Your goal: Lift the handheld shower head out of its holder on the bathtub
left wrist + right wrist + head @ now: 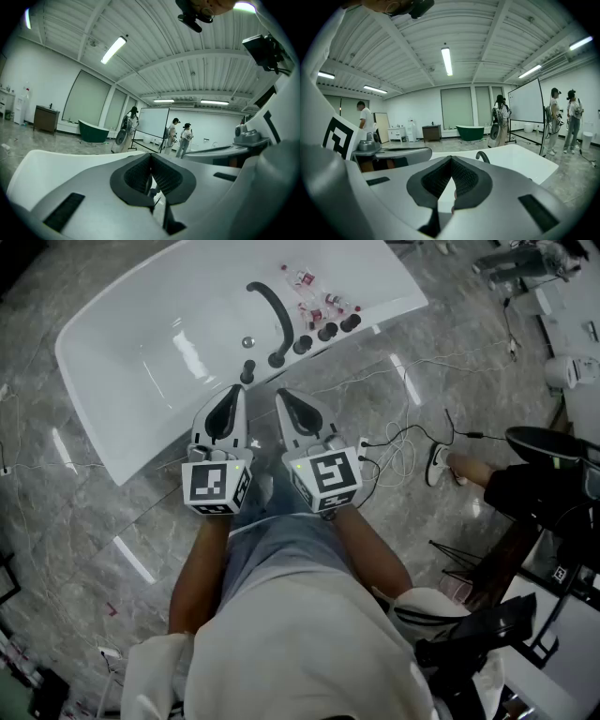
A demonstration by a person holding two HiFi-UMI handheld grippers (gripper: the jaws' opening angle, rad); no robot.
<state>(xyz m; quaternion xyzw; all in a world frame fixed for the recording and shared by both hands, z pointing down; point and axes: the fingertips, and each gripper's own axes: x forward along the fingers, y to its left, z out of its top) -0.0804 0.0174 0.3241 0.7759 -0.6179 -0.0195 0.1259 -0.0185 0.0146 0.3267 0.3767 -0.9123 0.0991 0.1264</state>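
The white bathtub [112,381] lies across the top of the head view. On its near rim stand a long curved black spout [270,310], a short black upright fitting [247,372] and three round black knobs [326,332]. I cannot tell which black piece is the shower head. My left gripper [238,392] and right gripper [281,394] hover side by side over the floor, just short of that rim, pointing at it. Both are shut with nothing between the pads. In the right gripper view the spout [483,156] rises just beyond the shut jaws of the right gripper [451,160]. The left gripper [151,157] faces the room.
Small bottles [314,296] lie on the tub rim behind the knobs. Cables [403,442] trail over the grey floor to the right, near a seated person's shoe [438,465] and black stands [553,521]. People stand by a whiteboard [152,123] far off, next to a green tub [469,132].
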